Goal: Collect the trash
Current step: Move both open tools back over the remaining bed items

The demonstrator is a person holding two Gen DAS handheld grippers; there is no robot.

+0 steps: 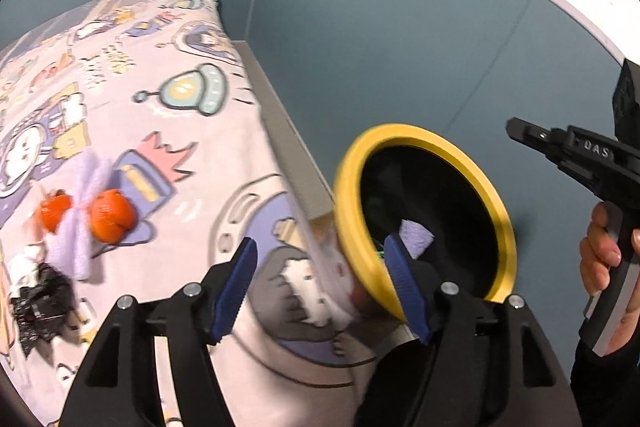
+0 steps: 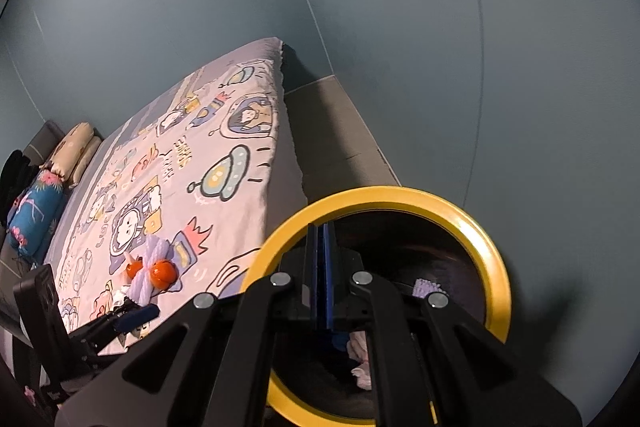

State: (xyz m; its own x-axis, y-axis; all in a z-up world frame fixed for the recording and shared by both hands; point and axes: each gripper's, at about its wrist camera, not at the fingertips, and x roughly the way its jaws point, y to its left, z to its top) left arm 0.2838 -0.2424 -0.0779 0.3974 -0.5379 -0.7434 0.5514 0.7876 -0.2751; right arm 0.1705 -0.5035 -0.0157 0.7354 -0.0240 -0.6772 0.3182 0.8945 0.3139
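Nearest item: left hand-held gripper [image 1: 320,287], black angular plastic arms with silver bolts and ribbed blue pads; jaws spread wide, nothing between them, one pad [image 1: 406,287] overlapping the bin rim in view.

Right hand-held gripper [image 2: 324,279], same build; blue pads pressed flat together, clenched over the bin mouth. Whether anything thin is pinched between them cannot be told. Its body, seen from the left wrist, carries raised lettering reading "DAS"; a bare hand [image 1: 608,259] wraps the grip.

Bed [image 2: 224,131], largest item: soft pale quilt printed with cartoon astronauts, flying saucers and rockets; printed words too small to read. Rounded pillows [image 2: 52,179] at the far end, one blue floral, others cream.

Wall [image 2: 400,27]: smooth teal panels with thin seams.

Bin [image 2: 496,267]: round, glossy yellow rim, black interior, beside the bed's edge. Inside, a lilac textured scrap [image 2: 426,287] and pale crumpled tissue [image 2: 360,355].

Trash on the quilt: two orange peel pieces [image 1: 108,215], rounded, touching a fluffy lilac cloth [image 1: 80,227]; nearby, crinkled black wrapper [image 1: 40,303] with white paper.
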